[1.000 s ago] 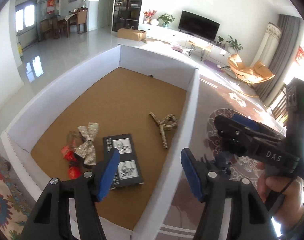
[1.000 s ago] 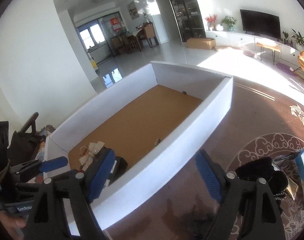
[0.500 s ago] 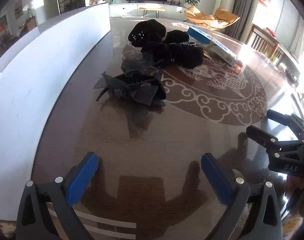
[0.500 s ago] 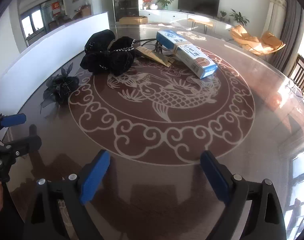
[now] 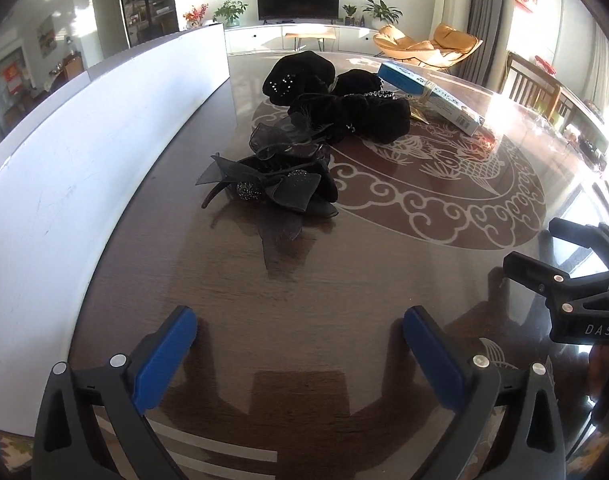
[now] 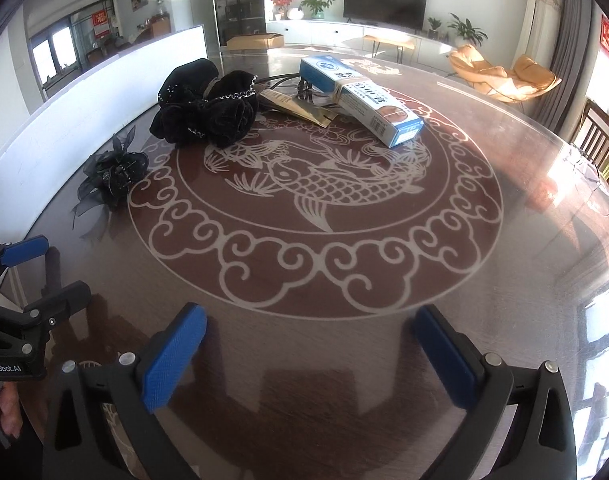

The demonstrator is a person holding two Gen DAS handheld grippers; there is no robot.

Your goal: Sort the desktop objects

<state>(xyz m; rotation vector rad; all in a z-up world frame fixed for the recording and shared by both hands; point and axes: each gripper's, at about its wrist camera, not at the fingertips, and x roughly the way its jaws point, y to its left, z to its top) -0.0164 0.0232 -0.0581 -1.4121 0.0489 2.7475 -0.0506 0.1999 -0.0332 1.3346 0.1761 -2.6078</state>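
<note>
A black gauze bow hair clip lies on the dark table, near the white sorting box wall. Behind it sits a heap of black velvet scrunchies and a blue and white carton. My left gripper hovers open over bare table in front of the bow clip, with nothing between its fingers. My right gripper is to its right, jaws opening wide and empty, short of the fish pattern. From the right wrist the bow clip, scrunchies and carton all lie ahead.
A gold packet lies between scrunchies and carton. The round table has a glossy top with a fish design. The box wall runs along the left. Chairs stand beyond the table's right edge.
Both grippers swung away from the white box, where a bow, cards and a gold clip lay, down to the table. Both jaws spread wider. Little has moved in the last half second.
</note>
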